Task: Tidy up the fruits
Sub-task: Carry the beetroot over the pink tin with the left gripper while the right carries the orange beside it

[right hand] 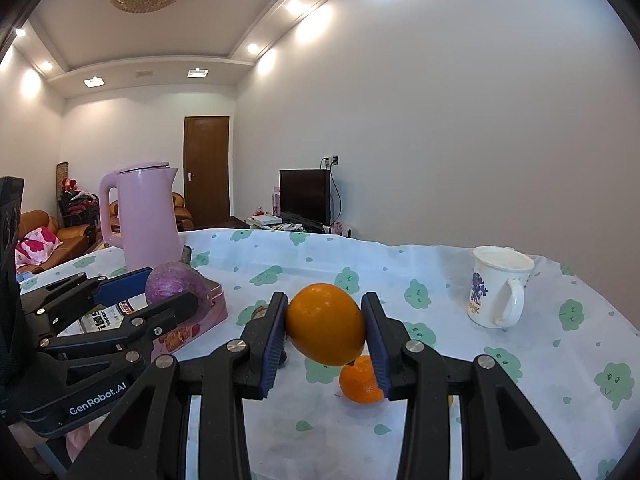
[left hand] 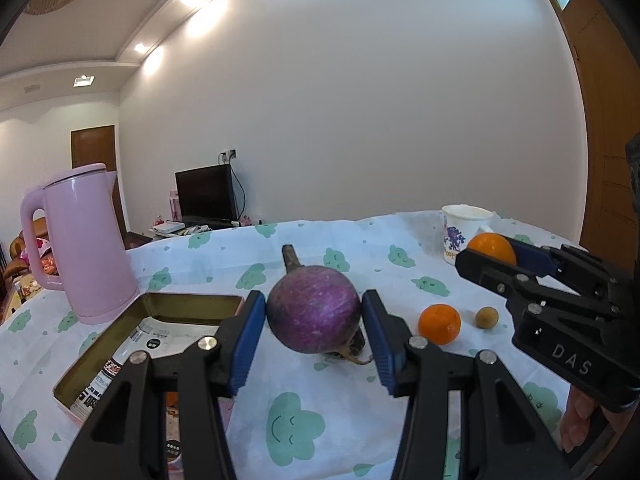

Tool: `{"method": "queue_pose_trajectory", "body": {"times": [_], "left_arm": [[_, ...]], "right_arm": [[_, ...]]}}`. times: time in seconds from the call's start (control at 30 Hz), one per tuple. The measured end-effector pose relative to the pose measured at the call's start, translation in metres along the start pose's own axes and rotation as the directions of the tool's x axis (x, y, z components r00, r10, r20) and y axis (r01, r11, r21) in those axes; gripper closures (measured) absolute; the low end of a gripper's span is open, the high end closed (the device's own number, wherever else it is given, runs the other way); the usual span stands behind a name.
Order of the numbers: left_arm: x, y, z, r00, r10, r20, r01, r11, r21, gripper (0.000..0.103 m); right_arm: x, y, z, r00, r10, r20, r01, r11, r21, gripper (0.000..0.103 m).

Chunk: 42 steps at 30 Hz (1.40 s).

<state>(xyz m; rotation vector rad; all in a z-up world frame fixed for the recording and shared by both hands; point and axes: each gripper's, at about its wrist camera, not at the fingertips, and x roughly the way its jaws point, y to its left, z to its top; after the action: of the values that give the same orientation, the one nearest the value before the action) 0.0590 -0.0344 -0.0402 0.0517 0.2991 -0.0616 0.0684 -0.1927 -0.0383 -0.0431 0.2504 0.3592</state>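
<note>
Holding printed paper: open tin (left hand: 192, 304)

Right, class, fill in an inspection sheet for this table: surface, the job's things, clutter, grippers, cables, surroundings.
Surface: white tablecloth with green cloud prints, no spills seen.
Job's things: round purple vegetable and large orange fruit both held; small orange tangerine and small brown round fruit lying on the cloth; open gold-lined tin box.
Clutter: pink electric kettle; white printed mug.
Grippers: left gripper shut on the vegetable; right gripper shut on the large orange.
Cables: black cord behind dark television.
Surroundings: white wall, wooden door.
</note>
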Motion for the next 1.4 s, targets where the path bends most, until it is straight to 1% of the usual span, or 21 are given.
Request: {"method": "queue_pose_trajectory", "body": {"times": [0.33, 0.6, 0.7, 0.77, 1.4], "left_arm": [[0.001, -0.002, 0.000, 1.000, -0.007, -0.012, 0.007, 1.000, -0.001, 0.051], [0.003, 0.008, 0.000, 0.999, -0.014, -0.030, 0.014, 1.000, -0.016, 0.051], [0.004, 0.015, 0.000, 0.999, -0.004, -0.041, 0.003, 1.000, -0.022, 0.051], [0.004, 0.020, -0.001, 0.999, 0.002, -0.051, -0.004, 1.000, -0.026, 0.051], [0.009, 0.070, -0.009, 0.991, 0.073, -0.114, -0.081, 0.994, -0.069, 0.051]], "right_arm": [[0.005, 0.003, 0.002, 1.000, -0.005, -0.025, 0.005, 1.000, 0.010, 0.063], [0.011, 0.012, 0.002, 0.998, -0.011, -0.058, 0.012, 1.000, 0.014, 0.063], [0.016, 0.019, 0.000, 0.997, 0.008, -0.077, -0.007, 1.000, 0.019, 0.063], [0.021, 0.025, -0.001, 0.996, 0.007, -0.093, -0.006, 1.000, 0.009, 0.063], [0.047, 0.082, 0.010, 0.989, 0.087, -0.122, -0.091, 0.995, -0.027, 0.063]]}}
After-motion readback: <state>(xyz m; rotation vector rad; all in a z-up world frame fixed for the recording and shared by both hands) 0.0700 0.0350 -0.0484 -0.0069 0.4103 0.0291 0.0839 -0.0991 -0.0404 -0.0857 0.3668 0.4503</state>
